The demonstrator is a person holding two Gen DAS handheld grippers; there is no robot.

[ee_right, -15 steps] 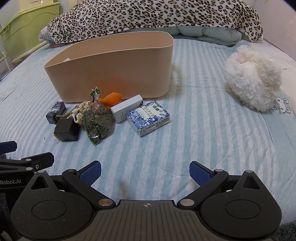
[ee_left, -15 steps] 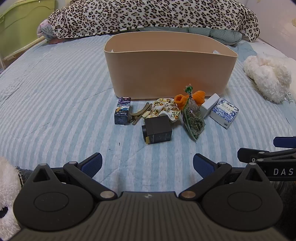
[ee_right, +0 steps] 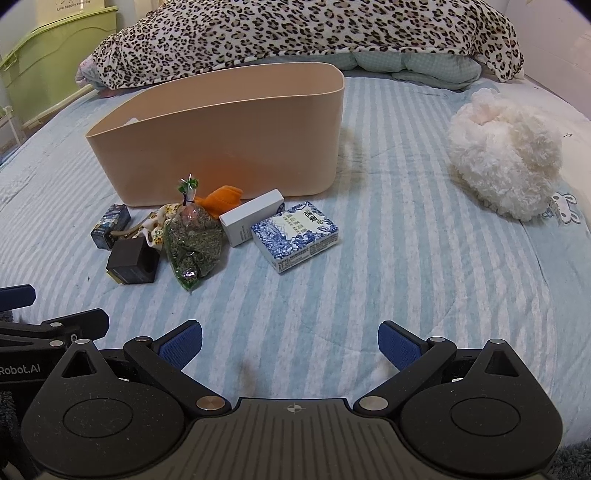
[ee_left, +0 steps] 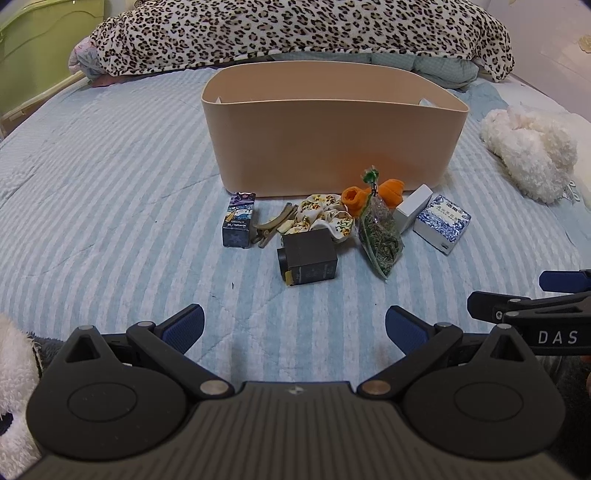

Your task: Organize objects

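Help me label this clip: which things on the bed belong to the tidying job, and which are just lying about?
Job: beige plastic tub; dark blue carton; black box; floral scrunchie; clear bag of dried herbs; white box; blue-patterned carton.

Lying about: leopard-print blanket; fluffy white plush.

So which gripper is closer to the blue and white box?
Right. The right gripper sits just below the blue and white box; the left gripper is further off, with the box up to its right.
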